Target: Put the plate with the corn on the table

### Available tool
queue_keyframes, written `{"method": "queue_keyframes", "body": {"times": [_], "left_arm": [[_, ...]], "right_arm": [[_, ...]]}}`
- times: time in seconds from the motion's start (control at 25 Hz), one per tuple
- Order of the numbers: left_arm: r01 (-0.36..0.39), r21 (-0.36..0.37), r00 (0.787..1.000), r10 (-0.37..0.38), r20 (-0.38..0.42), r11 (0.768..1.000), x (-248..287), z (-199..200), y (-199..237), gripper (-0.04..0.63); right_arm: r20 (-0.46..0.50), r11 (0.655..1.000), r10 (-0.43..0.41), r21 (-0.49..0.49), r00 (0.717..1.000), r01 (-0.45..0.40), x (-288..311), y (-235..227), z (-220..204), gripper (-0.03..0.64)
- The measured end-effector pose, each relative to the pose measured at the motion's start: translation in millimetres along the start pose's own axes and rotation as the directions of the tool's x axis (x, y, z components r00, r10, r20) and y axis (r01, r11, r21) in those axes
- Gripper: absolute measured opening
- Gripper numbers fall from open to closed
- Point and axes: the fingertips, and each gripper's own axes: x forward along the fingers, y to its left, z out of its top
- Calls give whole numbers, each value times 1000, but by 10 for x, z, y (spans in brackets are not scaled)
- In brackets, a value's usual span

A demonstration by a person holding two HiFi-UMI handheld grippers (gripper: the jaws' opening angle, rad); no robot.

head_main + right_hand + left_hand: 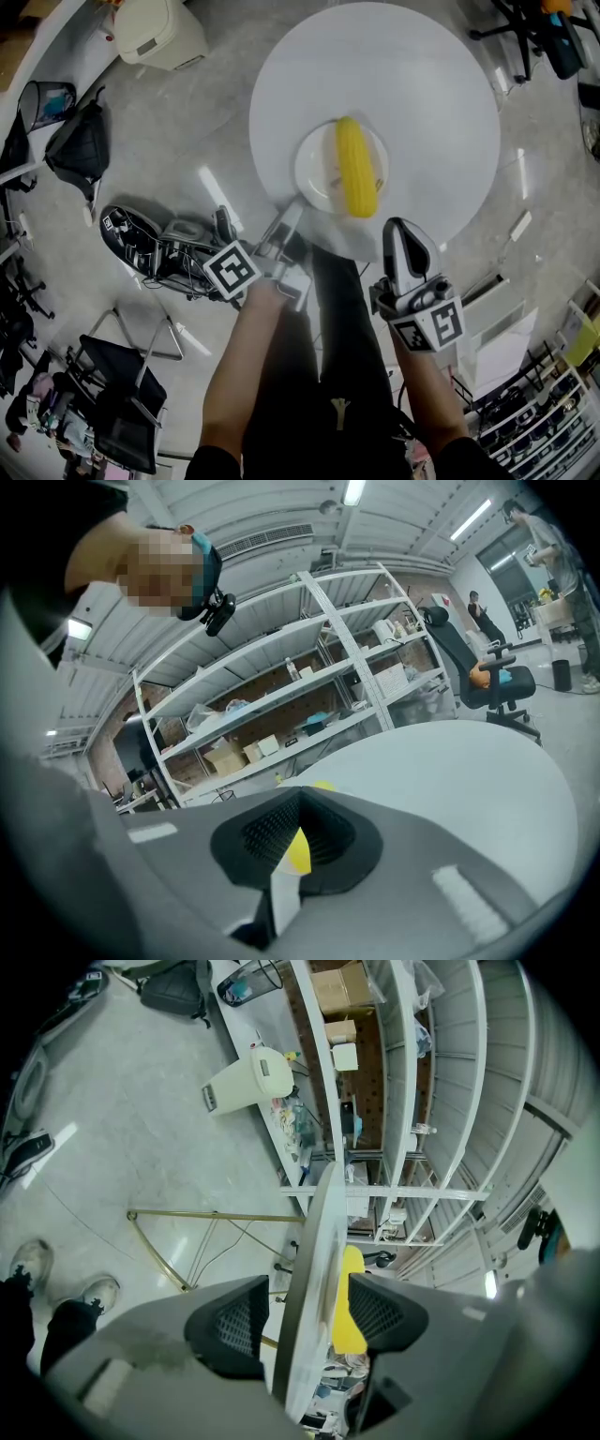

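A white plate [314,173] carrying a yellow corn cob [356,169] lies level over the near part of the round white table [422,84]; whether it touches the tabletop I cannot tell. My left gripper [293,208] is shut on the plate's near-left rim. In the left gripper view the plate [314,1260] stands edge-on between the jaws of that gripper [309,1321], with the corn [349,1316] beside the right pad. My right gripper [397,230] is at the near-right rim. In its view the jaws of the right gripper [295,855] pinch a white sliver of plate [279,897] below the corn [299,851].
On the floor to the left are a black bag [80,145], a white bin [159,33] and a shoe [131,234]. A folding chair [122,394] stands at the lower left and an office chair [544,28] at the upper right. Shelving [309,696] rises behind the table [469,771].
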Motion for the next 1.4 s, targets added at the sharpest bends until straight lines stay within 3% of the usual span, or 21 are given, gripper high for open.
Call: {"method": "queue_keyframes", "body": {"times": [0.44,0.76,1.04,1.24,1.4], "left_arm": [[9,23,1000,-9,-7,1000,-159,19,-13,236],[-8,30,1000,8,-11,1000,-360,-41,40,136],[-6,53,1000,6,-6,999,-538,-61,43,8],[15,54,1000,-14,-28,998,-650,-136,-14,6],[35,95,998,-30,-51,995,-745,-193,-108,6]], "right_arm": [[-4,999,-10,-36,1000,9,-71,107,-43,8],[1,998,-16,-62,1000,16,-167,240,-88,8],[14,997,-19,-68,1000,20,-242,374,-123,8],[22,997,-19,-74,1000,20,-307,488,-142,8],[27,996,-19,-81,999,22,-339,581,-135,8]]}}
